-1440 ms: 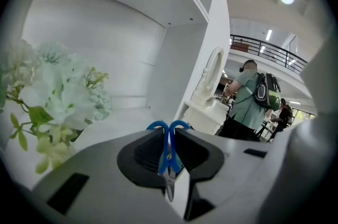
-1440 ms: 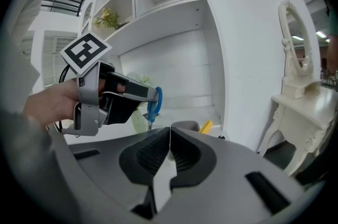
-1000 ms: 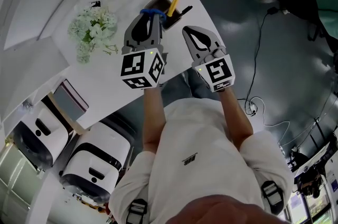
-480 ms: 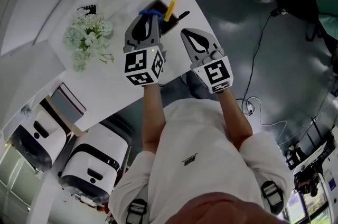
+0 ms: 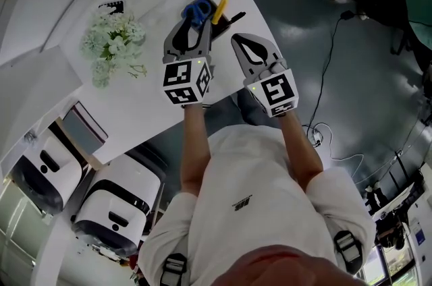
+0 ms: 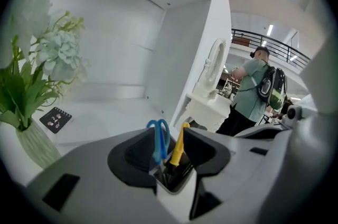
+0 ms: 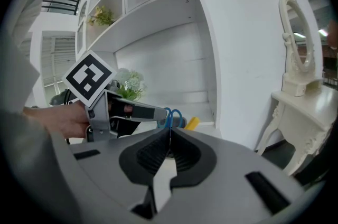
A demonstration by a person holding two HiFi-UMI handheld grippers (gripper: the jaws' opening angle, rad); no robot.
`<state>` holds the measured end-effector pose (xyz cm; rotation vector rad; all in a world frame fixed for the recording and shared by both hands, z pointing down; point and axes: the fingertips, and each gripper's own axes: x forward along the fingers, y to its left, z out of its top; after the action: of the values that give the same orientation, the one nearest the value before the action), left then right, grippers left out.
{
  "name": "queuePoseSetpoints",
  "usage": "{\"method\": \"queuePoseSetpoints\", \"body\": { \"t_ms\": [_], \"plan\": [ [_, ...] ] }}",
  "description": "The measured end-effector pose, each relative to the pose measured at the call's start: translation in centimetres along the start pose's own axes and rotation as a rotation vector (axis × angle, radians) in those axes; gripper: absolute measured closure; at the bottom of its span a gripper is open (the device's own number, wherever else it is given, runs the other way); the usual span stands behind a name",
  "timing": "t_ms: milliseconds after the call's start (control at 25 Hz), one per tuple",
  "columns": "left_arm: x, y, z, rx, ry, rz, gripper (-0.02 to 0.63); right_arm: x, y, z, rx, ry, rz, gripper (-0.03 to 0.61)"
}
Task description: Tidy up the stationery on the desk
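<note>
The left tool [image 5: 191,28] sits at the upper middle of the head view, its tips just short of the dark pen holder [image 6: 168,184] near the right edge of the white counter [image 5: 155,15]. In the left gripper view its jaws stand a narrow way apart and grip nothing. Through the gap you see the blue-handled scissors [image 6: 158,136] and a yellow pen-like item [image 6: 179,146] standing upright in the holder. The right tool [image 7: 170,136] hangs to the right of it, jaws pressed together and empty.

With the scissors in the holder and no tool gripping them, the stowing step looks finished. The next move probably calls for drawing the left tool straight back from the holder (it is close enough to knock it). Then look for whatever else lies loose. The only candidate in view is a small black notebook [image 6: 55,119] at the left, beside the vase of pale flowers [image 5: 111,42].
</note>
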<state>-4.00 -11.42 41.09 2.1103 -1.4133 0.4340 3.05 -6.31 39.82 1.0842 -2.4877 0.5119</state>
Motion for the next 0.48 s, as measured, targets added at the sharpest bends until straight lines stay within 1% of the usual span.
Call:
{"method": "queuePoseSetpoints", "body": {
  "t_ms": [200, 480],
  "plan": [
    [-1.2, -0.5, -0.1, 0.036, -0.013, -0.005, 0.614, -0.3, 0.1, 0.1, -0.008, -0.011, -0.01, 0.581],
    [-4.1, -1.9, 0.9, 0.135, -0.099, -0.02, 0.614, -1.1, 0.1, 1.2, -0.018, -0.05, -0.03, 0.581]
  ]
}}
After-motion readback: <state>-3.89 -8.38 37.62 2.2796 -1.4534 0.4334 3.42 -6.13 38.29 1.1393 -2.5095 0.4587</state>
